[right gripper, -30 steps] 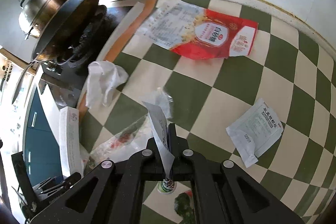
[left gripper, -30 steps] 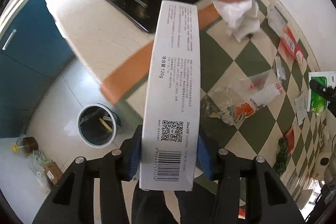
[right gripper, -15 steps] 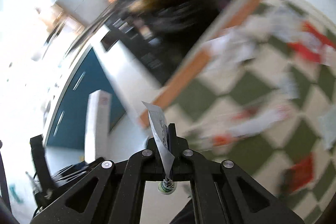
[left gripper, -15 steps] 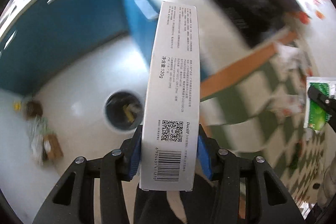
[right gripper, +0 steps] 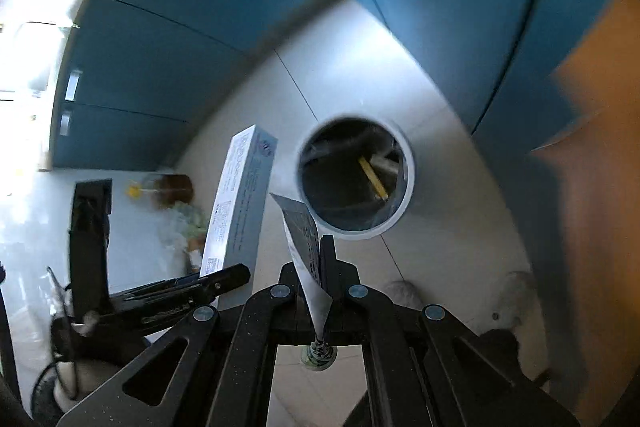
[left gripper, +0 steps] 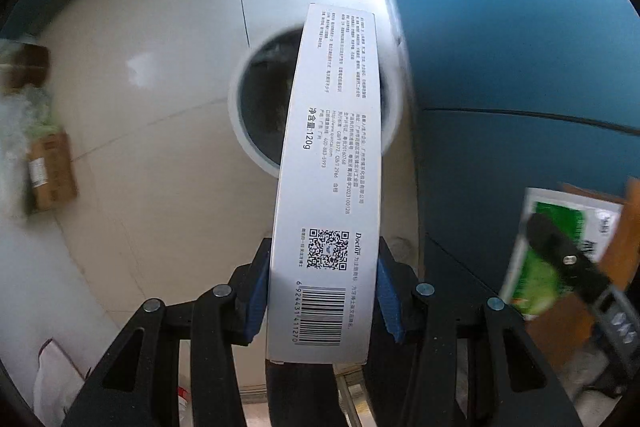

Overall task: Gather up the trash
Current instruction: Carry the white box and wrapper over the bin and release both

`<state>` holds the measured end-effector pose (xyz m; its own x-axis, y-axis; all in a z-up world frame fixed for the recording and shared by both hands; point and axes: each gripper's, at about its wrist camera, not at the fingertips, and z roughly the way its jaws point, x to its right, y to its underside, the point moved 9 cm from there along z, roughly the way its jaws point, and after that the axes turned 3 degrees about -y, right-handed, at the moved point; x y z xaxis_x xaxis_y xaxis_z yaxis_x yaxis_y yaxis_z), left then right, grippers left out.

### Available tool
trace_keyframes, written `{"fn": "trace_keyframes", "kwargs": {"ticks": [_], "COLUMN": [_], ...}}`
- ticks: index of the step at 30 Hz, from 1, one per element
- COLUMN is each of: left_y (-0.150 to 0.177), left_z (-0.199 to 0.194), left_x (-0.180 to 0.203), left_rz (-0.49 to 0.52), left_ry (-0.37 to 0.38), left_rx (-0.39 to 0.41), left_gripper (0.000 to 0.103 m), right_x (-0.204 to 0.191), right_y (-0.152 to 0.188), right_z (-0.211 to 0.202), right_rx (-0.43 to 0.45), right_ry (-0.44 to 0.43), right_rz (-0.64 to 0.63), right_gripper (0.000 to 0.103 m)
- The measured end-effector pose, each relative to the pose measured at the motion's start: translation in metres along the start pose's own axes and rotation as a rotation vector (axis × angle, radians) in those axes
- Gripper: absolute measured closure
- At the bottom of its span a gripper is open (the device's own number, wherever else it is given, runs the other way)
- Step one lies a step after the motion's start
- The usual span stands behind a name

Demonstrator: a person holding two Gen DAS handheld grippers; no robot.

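My left gripper (left gripper: 322,287) is shut on a long white box (left gripper: 330,163) with a barcode and QR code, held upright above the round trash bin (left gripper: 256,151) on the floor. The same box (right gripper: 240,199) and left gripper (right gripper: 200,285) show at the left of the right wrist view. My right gripper (right gripper: 316,267) is shut on a thin green-and-white sachet (right gripper: 304,235), seen edge-on here and flat as a green packet (left gripper: 548,251) in the left wrist view. The bin (right gripper: 356,175) lies just beyond the right gripper, with a yellow stick and dark trash inside.
Blue cabinet fronts (left gripper: 520,47) stand close on the right and behind the bin. A cardboard box (left gripper: 50,171) and plastic bags lie on the pale tiled floor (left gripper: 160,107) at the left. An orange counter edge (right gripper: 592,147) is at the far right.
Both grippers swung away from the checkered counter and dropped toward the floor, each still gripping its item. The bin now looks much larger and closer in both views.
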<state>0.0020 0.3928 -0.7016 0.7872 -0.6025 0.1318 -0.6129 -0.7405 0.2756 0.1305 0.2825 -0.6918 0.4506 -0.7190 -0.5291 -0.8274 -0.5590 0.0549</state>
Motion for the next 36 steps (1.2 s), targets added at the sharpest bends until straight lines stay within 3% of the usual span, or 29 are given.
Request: {"fn": "trace_keyframes", "kwargs": {"ticks": [5, 10, 11, 12, 13, 14, 15, 20, 23, 28, 36], "left_y": [-0.043, -0.072, -0.074, -0.077, -0.079, -0.079, -0.078, -0.08, -0.069, -0.049, 0.005], "left_z": [0.09, 0.128, 0.13, 0.131, 0.131, 0.13, 0.128, 0.1, 0.07, 0.017, -0.093], "left_x": [-0.028, -0.051, -0.055, -0.058, -0.059, -0.065, -0.068, -0.074, -0.069, -0.057, -0.03], "left_rz": [0.009, -0.023, -0.031, -0.034, -0.039, -0.046, -0.05, -0.061, -0.065, -0.086, -0.122], "left_ry": [0.008, 0.007, 0.002, -0.008, -0.018, -0.032, -0.052, -0.169, -0.238, -0.292, -0.245], "left_rx": [-0.077, -0.06, -0.048, -0.035, -0.019, 0.003, 0.022, 0.118, 0.21, 0.308, 0.366], "left_gripper": [0.058, 0.054, 0.046, 0.029, 0.023, 0.015, 0.014, 0.013, 0.013, 0.013, 0.013], "right_x": [0.052, 0.078, 0.084, 0.088, 0.09, 0.091, 0.093, 0.086, 0.078, 0.061, -0.004], "right_y": [-0.013, -0.028, -0.03, -0.032, -0.034, -0.038, -0.04, -0.051, -0.05, -0.044, -0.026], "right_z": [0.119, 0.194, 0.205, 0.211, 0.216, 0.221, 0.221, 0.199, 0.173, 0.115, -0.015], "right_rx": [-0.048, -0.111, -0.128, -0.133, -0.136, -0.138, -0.134, -0.094, -0.061, -0.011, 0.062], "right_ry": [-0.023, 0.006, 0.021, 0.035, 0.041, 0.06, 0.077, 0.15, 0.262, 0.38, 0.409], "right_rz": [0.064, 0.049, 0.051, 0.05, 0.045, 0.036, 0.028, -0.028, -0.104, -0.185, -0.253], "right_gripper": [0.102, 0.097, 0.085, 0.076, 0.061, 0.051, 0.049, 0.014, 0.002, 0.001, 0.001]}}
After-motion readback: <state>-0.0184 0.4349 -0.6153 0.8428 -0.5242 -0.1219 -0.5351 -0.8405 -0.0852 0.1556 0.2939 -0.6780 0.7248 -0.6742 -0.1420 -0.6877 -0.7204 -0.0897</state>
